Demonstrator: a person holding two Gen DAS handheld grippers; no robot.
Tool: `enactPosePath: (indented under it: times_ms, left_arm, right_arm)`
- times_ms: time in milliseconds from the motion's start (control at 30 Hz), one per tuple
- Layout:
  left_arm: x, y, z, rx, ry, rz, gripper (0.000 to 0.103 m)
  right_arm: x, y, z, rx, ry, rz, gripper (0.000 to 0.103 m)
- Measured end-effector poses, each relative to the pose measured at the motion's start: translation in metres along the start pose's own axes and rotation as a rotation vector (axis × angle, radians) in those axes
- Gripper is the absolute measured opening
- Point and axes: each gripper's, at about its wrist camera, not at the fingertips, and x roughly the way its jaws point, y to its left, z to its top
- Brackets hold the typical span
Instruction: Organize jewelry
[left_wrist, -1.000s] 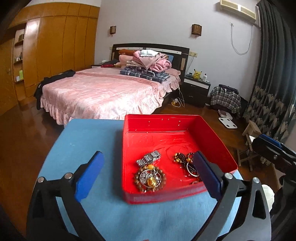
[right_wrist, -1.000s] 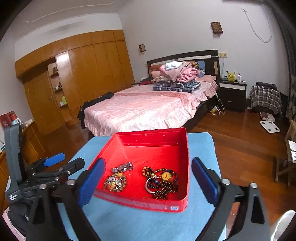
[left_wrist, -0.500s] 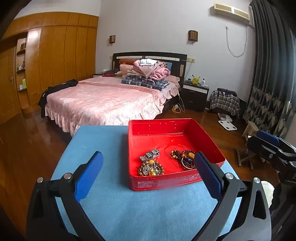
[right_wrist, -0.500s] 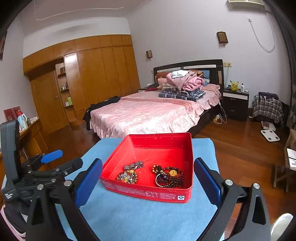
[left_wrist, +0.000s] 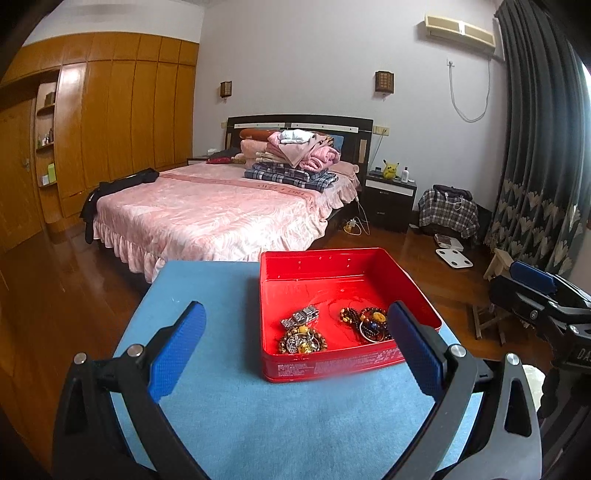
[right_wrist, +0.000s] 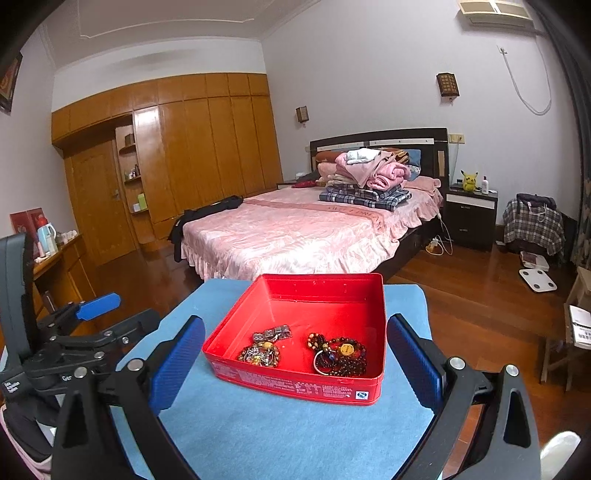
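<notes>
Blue table (left_wrist: 229, 413): red tin (left_wrist: 332, 363) long axis sideways; both grippers (left_wrist: 295, 354) (right_wrist: 295, 360) spread apart, empty

A shallow red metal tin (left_wrist: 332, 363) sits open on the blue tabletop, with printing along its near wall. Inside, toward the near wall, lie a silver link bracelet (left_wrist: 300, 317), a brown beaded piece with gold and silver charms (left_wrist: 302, 341) just in front of it, and, apart to the right, a tangle of dark beaded bracelets (left_wrist: 367, 325).

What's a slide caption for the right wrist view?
Open right gripper faces a red tin of beaded bracelets on a blue mat.
</notes>
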Motion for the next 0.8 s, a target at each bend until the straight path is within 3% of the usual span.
enactPosePath:
  times_ms: [800]
  left_arm:
    - [-0.0021, 0.0018, 0.0001, -0.003, -0.004, -0.002, 0.096]
  right_arm:
    - [-0.001, 0.0034, -0.0027, -0.009, 0.002, 0.0, 0.097]
